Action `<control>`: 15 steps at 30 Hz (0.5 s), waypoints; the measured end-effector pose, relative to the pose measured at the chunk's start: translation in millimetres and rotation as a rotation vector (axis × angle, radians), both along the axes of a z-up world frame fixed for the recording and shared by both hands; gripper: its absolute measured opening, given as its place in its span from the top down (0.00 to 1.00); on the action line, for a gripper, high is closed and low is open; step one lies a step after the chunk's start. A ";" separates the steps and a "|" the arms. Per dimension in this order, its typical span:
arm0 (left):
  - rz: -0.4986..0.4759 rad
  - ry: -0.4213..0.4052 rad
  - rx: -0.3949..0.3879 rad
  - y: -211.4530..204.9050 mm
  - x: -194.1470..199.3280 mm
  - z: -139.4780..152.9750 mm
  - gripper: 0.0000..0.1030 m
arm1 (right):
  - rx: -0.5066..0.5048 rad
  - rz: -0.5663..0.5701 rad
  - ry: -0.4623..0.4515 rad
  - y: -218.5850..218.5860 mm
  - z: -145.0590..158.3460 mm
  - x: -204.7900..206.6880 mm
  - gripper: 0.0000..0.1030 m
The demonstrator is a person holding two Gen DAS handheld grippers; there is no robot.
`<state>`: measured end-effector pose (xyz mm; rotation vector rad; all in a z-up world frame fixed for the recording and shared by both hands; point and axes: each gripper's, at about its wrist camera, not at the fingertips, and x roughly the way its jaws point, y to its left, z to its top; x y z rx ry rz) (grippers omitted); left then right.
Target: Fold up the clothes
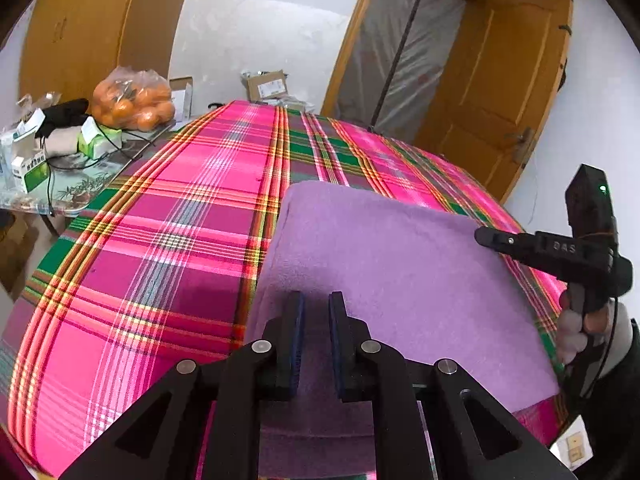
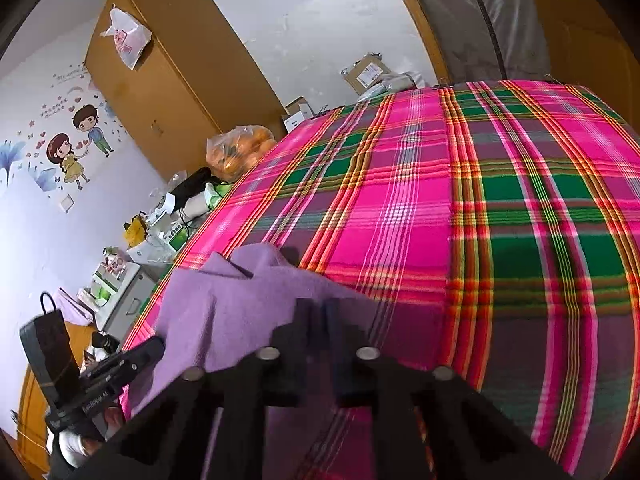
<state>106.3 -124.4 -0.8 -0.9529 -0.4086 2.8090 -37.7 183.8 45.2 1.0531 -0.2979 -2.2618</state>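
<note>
A fuzzy purple fleece garment (image 1: 384, 264) lies on the plaid bedsheet (image 1: 160, 240). Left gripper (image 1: 316, 308) narrow over it; right gripper (image 2: 318, 312) pinched shut on its edge.

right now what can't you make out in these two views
- Near edge of the purple fleece cloth: left wrist view, hidden behind the left tongs.
- Whether the right tongs pinch the cloth: right wrist view, tips blurred.
- Print on the green and white cartons: too small.

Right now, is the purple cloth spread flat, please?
No: the purple cloth is bunched and lifted, its edge at the shut right claw.
</note>
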 end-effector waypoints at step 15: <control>0.008 0.056 0.136 -19.8 5.8 -10.2 0.98 | -0.045 0.110 0.072 0.5 19.1 39.7 0.93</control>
